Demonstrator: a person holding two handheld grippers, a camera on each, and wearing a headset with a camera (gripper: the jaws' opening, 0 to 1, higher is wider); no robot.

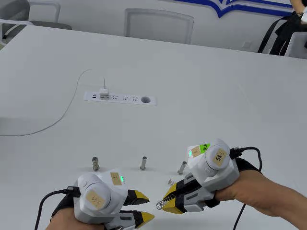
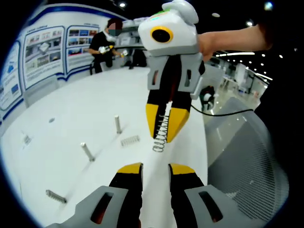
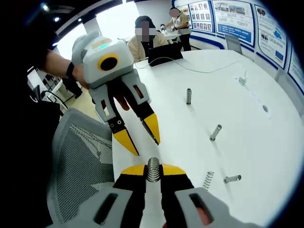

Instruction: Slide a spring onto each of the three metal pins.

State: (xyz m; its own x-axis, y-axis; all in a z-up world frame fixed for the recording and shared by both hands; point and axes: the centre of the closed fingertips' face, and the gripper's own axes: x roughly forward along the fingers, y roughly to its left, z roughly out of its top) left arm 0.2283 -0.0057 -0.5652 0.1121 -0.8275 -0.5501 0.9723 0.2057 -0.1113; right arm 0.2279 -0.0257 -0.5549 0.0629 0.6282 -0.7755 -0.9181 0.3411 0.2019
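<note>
Head view: right gripper (image 1: 165, 203) pinches a small coiled steel spring (image 1: 159, 205), five o'clock of the middle short metal pin (image 1: 143, 163). Left gripper view: left gripper (image 2: 155, 167) spreads its jaws, probably to steady it. Right gripper view: spring held end-on for threading.

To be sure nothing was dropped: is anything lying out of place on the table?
Yes. A loose spring lies flat on the table beside the rightmost pin, on no pin. The right gripper grips a second spring. Nothing else stands out.
</note>
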